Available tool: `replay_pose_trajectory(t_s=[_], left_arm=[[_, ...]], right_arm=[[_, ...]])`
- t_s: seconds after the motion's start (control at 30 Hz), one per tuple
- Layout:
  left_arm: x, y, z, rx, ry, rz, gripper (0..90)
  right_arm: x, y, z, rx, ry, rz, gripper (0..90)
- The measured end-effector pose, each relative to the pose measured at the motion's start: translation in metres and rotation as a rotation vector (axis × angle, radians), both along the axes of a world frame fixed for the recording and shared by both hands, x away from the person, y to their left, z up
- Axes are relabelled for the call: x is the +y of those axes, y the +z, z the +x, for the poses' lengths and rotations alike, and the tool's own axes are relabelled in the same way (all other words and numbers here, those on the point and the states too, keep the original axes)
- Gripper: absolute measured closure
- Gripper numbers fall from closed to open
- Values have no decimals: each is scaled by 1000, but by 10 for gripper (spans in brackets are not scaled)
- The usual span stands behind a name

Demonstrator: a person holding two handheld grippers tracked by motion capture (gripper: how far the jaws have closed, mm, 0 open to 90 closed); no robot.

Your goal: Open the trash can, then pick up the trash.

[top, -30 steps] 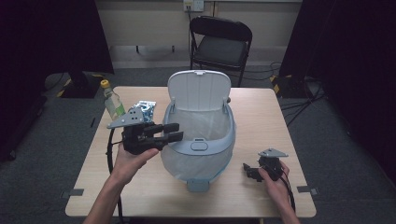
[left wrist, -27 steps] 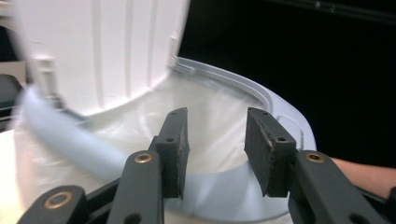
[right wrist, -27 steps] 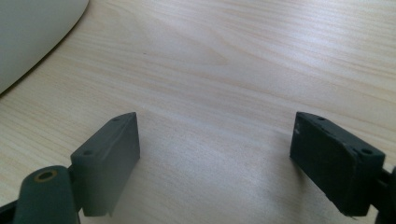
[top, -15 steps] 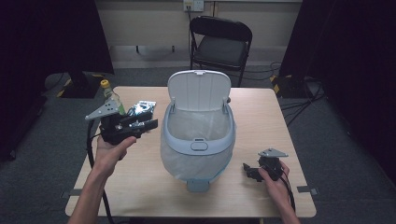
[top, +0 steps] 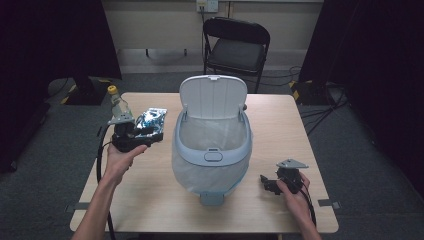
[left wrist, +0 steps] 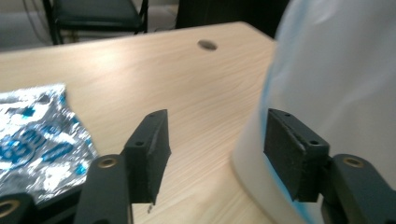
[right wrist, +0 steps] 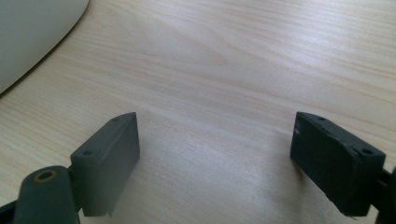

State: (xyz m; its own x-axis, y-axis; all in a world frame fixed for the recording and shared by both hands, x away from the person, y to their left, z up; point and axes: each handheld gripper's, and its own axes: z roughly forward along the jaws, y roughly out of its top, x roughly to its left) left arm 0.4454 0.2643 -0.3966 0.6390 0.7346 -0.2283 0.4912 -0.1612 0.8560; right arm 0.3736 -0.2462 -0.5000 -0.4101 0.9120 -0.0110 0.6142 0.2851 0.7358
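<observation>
Both jaws of my left gripper [top: 146,136] stand apart with nothing between them, and they have just been opening. In the left gripper view I see the bare wood between the two black pads [left wrist: 150,154]. This gripper is low over the left part of the light wooden table [top: 150,200].

At the far left a clear plastic bottle with a yellow cap [top: 116,102] stands upright near the table edge. Just beside it, to the right, lies a crumpled silver and blue foil wrapper [top: 152,120]. My left gripper is just in front of this wrapper. I cannot tell if it already touches the foil.

In the middle stands a pale blue plastic waste bin [top: 212,157] with its white lid [top: 212,95] tilted up and a thin clear liner inside. I judge that the work is to put the rubbish into this bin. The bin is already open, so that step is done. The wrapper and the bottle are on the table, so the picking and dropping are left for both. I think the wrapper comes next, because my open jaws are nearest to it.

At the right my right gripper [top: 270,183] rests on the table, well apart from the bin, its jaws also wide apart and empty.
</observation>
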Motion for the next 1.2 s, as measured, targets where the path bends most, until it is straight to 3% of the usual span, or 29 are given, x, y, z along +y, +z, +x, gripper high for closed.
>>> replay_pose_trajectory(t_s=[0.13, 0.23, 0.37, 0.67, 0.9, 1.0, 1.07, 1.2], left_arm=[[6, -14, 12, 25, 6, -5, 348], [12, -27, 24, 61, 37, 15, 336], [12, -32, 31, 66, 50, 27, 331], [8, -59, 56, 70, 112, 127, 347], [11, -83, 71, 99, 167, 198, 358], [10, -90, 75, 99, 173, 232, 360], [10, -93, 77, 101, 179, 225, 362], [5, -99, 78, 98, 171, 282, 356]], right_arm=[[0, 0, 0, 0, 0, 0, 146], [0, 0, 0, 0, 0, 0, 146], [0, 0, 0, 0, 0, 1, 146], [0, 0, 0, 0, -1, 1, 146], [0, 0, 0, 0, 0, 0, 146], [0, 0, 0, 0, -1, 0, 146], [0, 0, 0, 0, 0, 0, 146], [0, 0, 0, 0, 0, 1, 146]])
